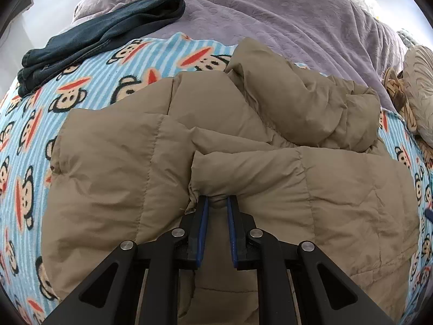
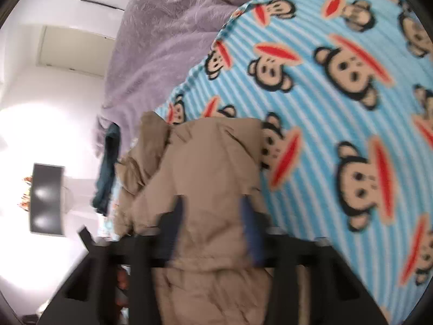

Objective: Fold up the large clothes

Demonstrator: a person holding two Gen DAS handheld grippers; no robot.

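The left gripper (image 1: 217,199) pinches a small fold of a tan puffer jacket (image 1: 113,162) between its blue-padded fingers (image 1: 203,222), the jaws closed down on the cloth with only a narrow gap. The jacket spreads out ahead of and to both sides of these jaws, lying on a blue striped blanket (image 1: 29,124) printed with monkey faces; a bunched part of the jacket rises ahead and to the right. Far ahead to the left, a dark blue garment (image 1: 108,32) lies half on the blanket and half on a purple bedspread (image 1: 270,16).

The right gripper (image 2: 212,203) holds a thick bundle of the same jacket (image 2: 205,162) between its jaws, which stand fairly wide around the padding. This view is blurred. The blanket (image 2: 338,94) fills the space to the right of these jaws, and the bedspread (image 2: 162,40) lies ahead to the left.
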